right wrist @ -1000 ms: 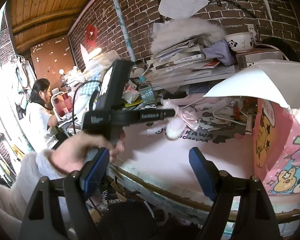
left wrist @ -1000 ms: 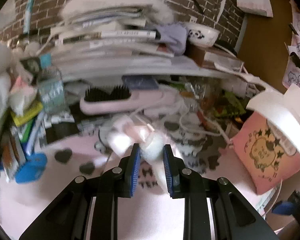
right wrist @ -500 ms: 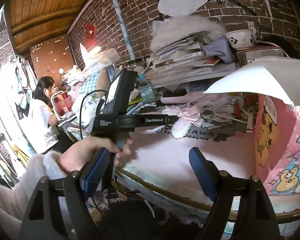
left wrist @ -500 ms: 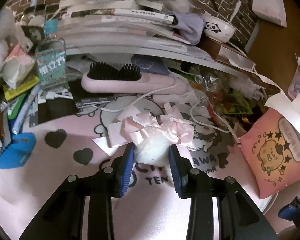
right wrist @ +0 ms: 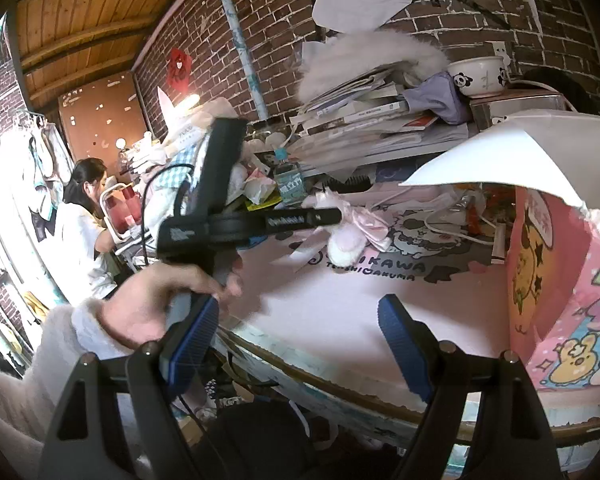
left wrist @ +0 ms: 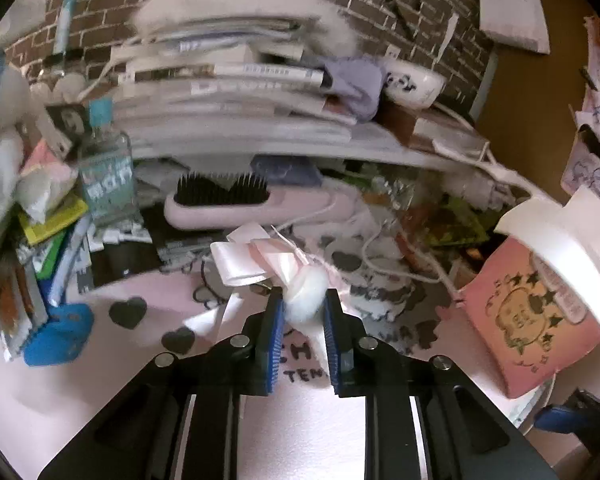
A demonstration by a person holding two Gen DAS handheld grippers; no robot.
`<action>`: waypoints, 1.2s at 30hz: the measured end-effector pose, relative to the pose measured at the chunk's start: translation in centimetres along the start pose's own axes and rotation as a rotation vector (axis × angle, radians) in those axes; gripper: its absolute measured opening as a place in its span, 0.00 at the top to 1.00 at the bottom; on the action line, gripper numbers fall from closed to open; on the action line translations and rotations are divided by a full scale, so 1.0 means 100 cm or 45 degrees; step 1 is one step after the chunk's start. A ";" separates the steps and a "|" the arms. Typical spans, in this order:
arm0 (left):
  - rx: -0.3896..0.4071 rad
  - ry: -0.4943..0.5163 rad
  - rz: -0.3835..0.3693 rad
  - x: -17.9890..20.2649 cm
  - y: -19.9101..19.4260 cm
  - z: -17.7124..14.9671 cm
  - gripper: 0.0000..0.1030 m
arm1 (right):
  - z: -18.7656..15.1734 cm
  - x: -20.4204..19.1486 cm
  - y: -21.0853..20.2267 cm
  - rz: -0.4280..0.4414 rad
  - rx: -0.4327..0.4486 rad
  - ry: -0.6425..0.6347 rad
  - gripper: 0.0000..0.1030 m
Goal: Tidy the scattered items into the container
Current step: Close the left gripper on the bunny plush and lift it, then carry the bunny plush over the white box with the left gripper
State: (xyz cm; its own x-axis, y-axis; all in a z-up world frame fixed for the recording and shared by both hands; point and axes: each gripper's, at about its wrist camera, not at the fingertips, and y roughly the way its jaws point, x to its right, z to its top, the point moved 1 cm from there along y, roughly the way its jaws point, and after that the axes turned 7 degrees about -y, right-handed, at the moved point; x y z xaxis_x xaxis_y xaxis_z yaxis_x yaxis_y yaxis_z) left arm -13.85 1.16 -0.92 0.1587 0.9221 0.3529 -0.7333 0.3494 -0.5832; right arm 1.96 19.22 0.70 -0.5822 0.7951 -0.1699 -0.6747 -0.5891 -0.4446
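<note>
1. Left wrist view first: my left gripper (left wrist: 300, 316) has its two blue pads closed snugly on the fluffy white pom-pom (left wrist: 305, 300), so there is only a pom-pom-wide gap between them.
2. A pink ribbon bow (left wrist: 256, 260) is tied to the pom-pom and hangs off to the left. I think it is lifted just off the pink mat (left wrist: 100, 380), but the picture is blurry.
3. Behind it lies a pink hairbrush (left wrist: 252, 204) with a white cord. I should keep the ribbon tails away from that cord.
4. To the right stands the pink cartoon box (left wrist: 531, 320) with its white flap (left wrist: 559, 232) up. I think that is where the bow goes.
5. To do this well, I should squeeze softly, carry it slowly to the right, go over the box wall, and let go only when it is inside.
6. Right wrist view: my right gripper (right wrist: 300, 340) is wide open and holds nothing. It waits near the table edge (right wrist: 339, 372), beside the box (right wrist: 559, 280).
</note>
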 end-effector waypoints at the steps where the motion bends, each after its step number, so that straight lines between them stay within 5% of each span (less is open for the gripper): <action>1: 0.015 0.003 -0.001 0.001 -0.004 0.002 0.87 | 0.000 0.000 0.000 0.001 0.001 0.000 0.22; 13: 0.144 0.125 -0.056 0.035 -0.048 0.030 0.88 | -0.001 0.000 0.001 -0.014 -0.004 -0.007 0.22; 20: 0.171 0.228 -0.172 0.075 -0.072 0.053 0.88 | -0.002 0.005 0.009 -0.069 -0.022 0.005 0.22; 27: 0.120 0.316 -0.359 0.121 -0.085 0.070 0.88 | 0.001 0.013 0.017 -0.215 -0.022 0.027 0.22; 36: 0.007 0.456 -0.487 0.179 -0.075 0.073 0.88 | -0.004 0.014 0.019 -0.205 -0.035 0.049 0.22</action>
State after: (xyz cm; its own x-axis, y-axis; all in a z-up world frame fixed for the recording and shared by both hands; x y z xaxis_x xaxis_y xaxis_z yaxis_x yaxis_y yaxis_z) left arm -10.31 13.87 15.15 0.6310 0.7284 0.2670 -0.5822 0.6721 -0.4575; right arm -0.01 19.30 -0.72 -0.4496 0.8840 -0.1281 -0.7446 -0.4502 -0.4929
